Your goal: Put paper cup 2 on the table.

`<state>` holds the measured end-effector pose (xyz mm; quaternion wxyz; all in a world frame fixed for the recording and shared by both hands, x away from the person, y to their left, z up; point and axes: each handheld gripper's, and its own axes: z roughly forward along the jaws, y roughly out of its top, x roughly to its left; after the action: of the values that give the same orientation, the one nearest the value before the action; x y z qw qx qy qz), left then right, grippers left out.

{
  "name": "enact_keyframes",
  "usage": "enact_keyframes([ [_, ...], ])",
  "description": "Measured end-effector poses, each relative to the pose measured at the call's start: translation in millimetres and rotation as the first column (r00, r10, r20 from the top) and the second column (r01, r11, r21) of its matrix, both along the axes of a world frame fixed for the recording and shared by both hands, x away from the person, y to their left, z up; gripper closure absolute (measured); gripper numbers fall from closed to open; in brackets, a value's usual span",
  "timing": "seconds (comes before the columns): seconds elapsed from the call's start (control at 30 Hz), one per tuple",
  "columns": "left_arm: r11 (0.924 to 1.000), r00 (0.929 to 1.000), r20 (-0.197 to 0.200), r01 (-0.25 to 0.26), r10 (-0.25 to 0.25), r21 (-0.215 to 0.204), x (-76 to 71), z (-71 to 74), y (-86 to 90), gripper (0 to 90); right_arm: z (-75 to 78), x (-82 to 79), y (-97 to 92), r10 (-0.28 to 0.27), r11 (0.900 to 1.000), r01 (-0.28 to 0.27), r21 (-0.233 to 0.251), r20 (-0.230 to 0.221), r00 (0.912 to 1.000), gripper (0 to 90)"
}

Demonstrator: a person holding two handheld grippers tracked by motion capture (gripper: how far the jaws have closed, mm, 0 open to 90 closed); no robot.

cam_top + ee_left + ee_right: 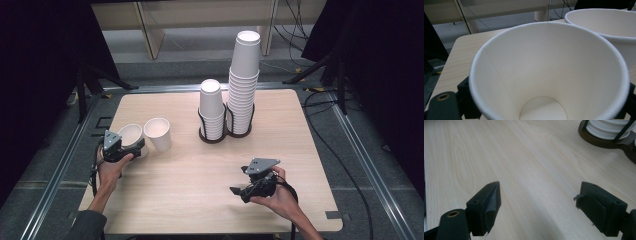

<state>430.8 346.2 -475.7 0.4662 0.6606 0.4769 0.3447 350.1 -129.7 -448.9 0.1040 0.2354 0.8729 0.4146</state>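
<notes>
Two grippers working a wooden table (190, 200), nearest first. At approx 5 o'clock on the table, right gripper (239, 190) resting low in the hand, jaws spread wide w/ nothing between them; in the right gripper view, only bare wood lying between the pads (489, 213), dark holder base peeking in at 1 o'clock. Idling, by the look of it.

At approx 9 o'clock, left gripper (131, 149) sitting around the near paper cup (131, 135), cup standing upright on the table. In the left gripper view, looking straight down into that cup (549, 70), jaws flanking the wall on both sides. Whether pads are pressing or just clear of the wall: can't tell, rim hiding the contact. Second loose cup (158, 134) standing just beside it, toward 3 o'clock, touching or nearly so.

Farther back, approx 12 o'clock, dark twin holder (220, 136) carrying a short stack (211, 107) and a tall stack (244, 82) of upside-down cups.

Judging the step: setting out single cups side by side, letting go of the near one. Next move prob. calling for widening the left jaws fully, then backing off toward 6 o'clock w/o nudging either cup; light and tippy, so keeping it slow.
</notes>
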Motion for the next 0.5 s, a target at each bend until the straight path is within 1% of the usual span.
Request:
enact_keyframes([
  [0.03,0.9999,0.9999,-0.016,0.003,-0.003,0.011,-0.7,-0.8,-0.1,12.9,0.0,0.0,0.1,0.0,1.0,0.0,0.0,0.0,1.0,19.2],
  [0.07,0.9999,0.9998,-0.016,0.01,-0.01,0.011,0.0,-2.6,-0.5,13.3,-0.1,0.0,0.1,0.001,1.0,-0.001,0.0,-0.001,1.0,19.3],
  [0.1,0.9998,0.9998,-0.019,0.006,-0.005,0.017,0.1,-4.4,-0.8,13.7,-0.3,0.1,0.1,0.002,1.0,-0.002,0.0,-0.003,1.0,19.4],
  [0.17,0.9998,0.9994,-0.034,0.002,-0.001,0.017,-1.2,-5.5,-0.8,14.1,-0.7,-1.1,0.7,-0.004,1.0,0.004,0.003,-0.016,0.9999,19.5],
  [0.23,0.9998,0.9995,-0.031,0.004,-0.004,0.02,-1.3,-7.4,-0.7,14.2,-0.7,-0.6,0.5,0.0,1.0,0.0,0.006,-0.012,0.9999,19.6],
  [0.3,0.9997,0.999,-0.045,0.004,-0.003,0.026,-2.7,-8.0,-0.4,14.2,-0.7,-1.0,0.1,-0.01,0.9999,0.01,0.007,-0.026,0.9996,19.7],
  [0.37,0.9996,0.999,-0.044,0.009,-0.008,0.027,-3.5,-9.5,-0.1,14.3,-0.9,-1.2,-0.1,-0.013,0.9999,0.013,0.005,-0.028,0.9995,19.8],
  [0.4,0.9994,0.9987,-0.051,0.01,-0.008,0.033,-4.1,-10.0,0.4,14.3,-1.0,-1.2,0.0,-0.015,0.9999,0.015,0.005,-0.027,0.9995,19.8],
  [0.43,0.9992,0.9988,-0.049,0.011,-0.009,0.038,-4.6,-10.6,1.3,14.3,-1.0,-1.2,0.0,-0.014,0.9999,0.014,0.006,-0.027,0.9995,19.8],
  [0.47,0.9992,0.9985,-0.054,0.011,-0.009,0.038,-5.1,-10.5,2.0,14.3,-0.9,-1.2,-0.1,-0.012,0.9999,0.012,0.005,-0.029,0.9995,19.8],
  [0.5,0.9996,0.9988,-0.047,0.014,-0.013,0.026,-5.1,-10.6,2.3,14.3,-1.0,-1.3,0.0,-0.014,0.9999,0.014,0.005,-0.027,0.9995,19.8],
])
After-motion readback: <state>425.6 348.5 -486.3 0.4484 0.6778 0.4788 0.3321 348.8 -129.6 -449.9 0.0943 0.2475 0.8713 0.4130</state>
